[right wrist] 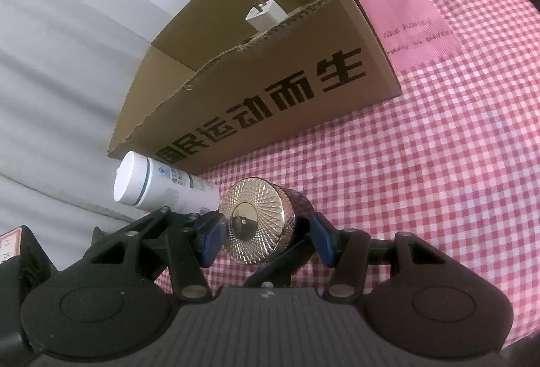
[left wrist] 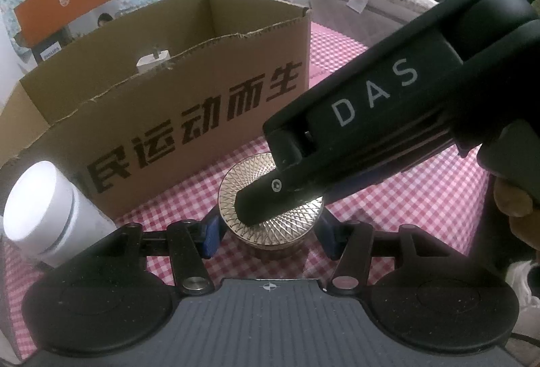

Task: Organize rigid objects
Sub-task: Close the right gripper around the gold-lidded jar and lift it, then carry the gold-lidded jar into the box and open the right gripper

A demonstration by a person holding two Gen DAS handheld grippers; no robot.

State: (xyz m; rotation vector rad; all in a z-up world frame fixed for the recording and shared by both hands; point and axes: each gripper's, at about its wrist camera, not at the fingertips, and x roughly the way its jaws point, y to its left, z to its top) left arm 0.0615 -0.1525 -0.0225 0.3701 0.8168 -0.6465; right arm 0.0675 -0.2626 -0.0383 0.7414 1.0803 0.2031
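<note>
Evidently both claws clamp one item: left gripper [left wrist: 270, 237] and right gripper [right wrist: 268, 240] pinch the gold-lidded jar [left wrist: 297, 215] at lower centre (a double hold). Risk: opposed pulls twist it loose onto the checked cloth [right wrist: 438, 164], short of the cardboard box [left wrist: 202, 117].

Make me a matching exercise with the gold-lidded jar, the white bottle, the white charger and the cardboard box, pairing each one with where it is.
Things:
1. gold-lidded jar
2. white bottle
3. white charger
4. cardboard box

Places:
A. inside the box
B. on the checked cloth, black characters on its side
C. between blue fingers
D. outside the box, by its left corner

Pairs: 1-C, 2-D, 3-A, 4-B
</note>
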